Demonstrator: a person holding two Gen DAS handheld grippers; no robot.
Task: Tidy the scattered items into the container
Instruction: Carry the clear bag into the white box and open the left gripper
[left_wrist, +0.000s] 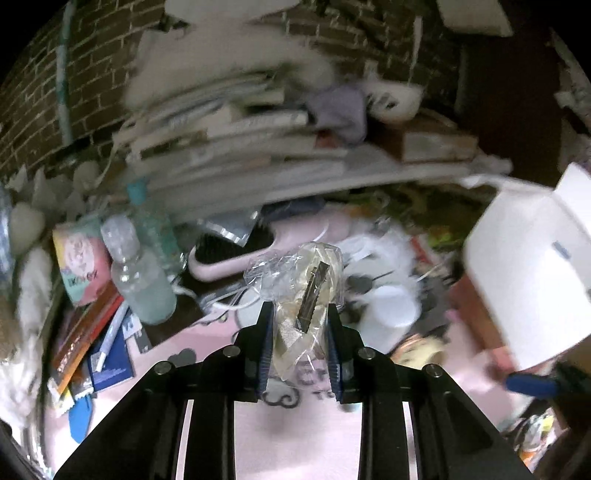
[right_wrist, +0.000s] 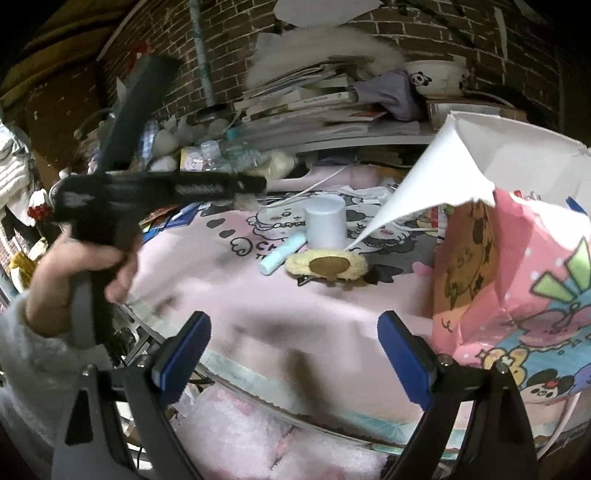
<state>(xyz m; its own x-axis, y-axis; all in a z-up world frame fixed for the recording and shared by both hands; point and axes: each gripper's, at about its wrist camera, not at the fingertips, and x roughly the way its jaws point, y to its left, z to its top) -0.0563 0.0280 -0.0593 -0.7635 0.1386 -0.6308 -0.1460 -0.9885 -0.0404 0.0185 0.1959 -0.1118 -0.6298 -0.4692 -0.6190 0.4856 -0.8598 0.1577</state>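
The left gripper (left_wrist: 300, 332) is clamped on a clip packet (left_wrist: 303, 295), held above the table (right_wrist: 229, 295), its long axis pointing away. The right gripper (right_wrist: 293, 354) gapes wide, empty. Farther off, the bag (right_wrist: 517, 258) stands at the table's right edge.

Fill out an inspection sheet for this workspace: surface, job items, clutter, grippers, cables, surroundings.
Surface: pink cartoon-print cloth covers the table.
Job's things: clear-wrapped hair clip in the left gripper; fuzzy yellow clip, pale blue tube and white cylinder lie loose; pink paper bag stands open at right.
Clutter: bottles, packets and pens along the far left edge.
Grippers: left gripper shut on the wrapped clip; right gripper open, empty.
Cables: white cord at the back.
Surroundings: brick wall, stacked books.
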